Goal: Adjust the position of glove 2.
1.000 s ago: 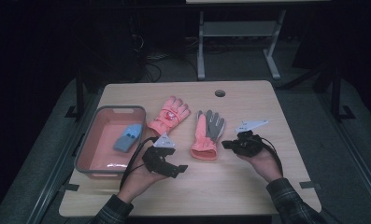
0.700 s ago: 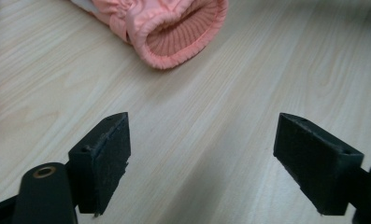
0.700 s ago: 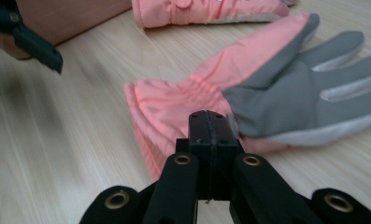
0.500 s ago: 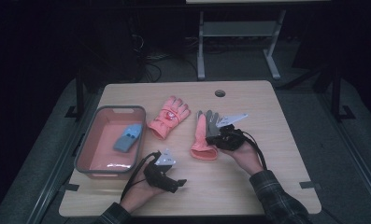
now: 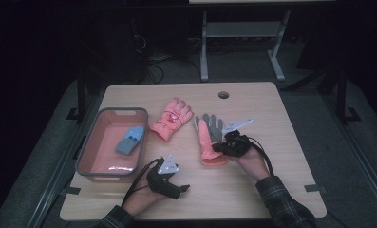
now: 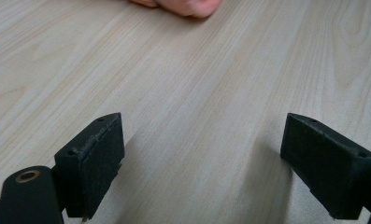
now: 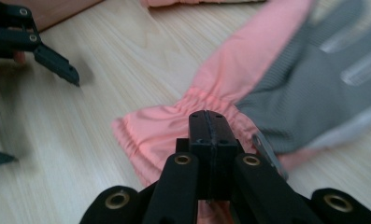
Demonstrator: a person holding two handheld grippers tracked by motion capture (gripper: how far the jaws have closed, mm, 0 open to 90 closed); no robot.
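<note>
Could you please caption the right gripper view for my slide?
Right gripper, jaws together, over the pink-and-grey glove's cuff.

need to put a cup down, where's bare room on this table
Free: the wooden table's right side past the grey-palmed pink glove, and the far strip around the round cable hole. Crowded: the pink bin, the second pink glove, both hand-held grippers.

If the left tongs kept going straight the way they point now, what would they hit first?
Mostly bare table. The open left tongs aim across it toward a pink edge at the top of their view, probably the cuff of the pink and grey glove; depth is hard to judge.
</note>
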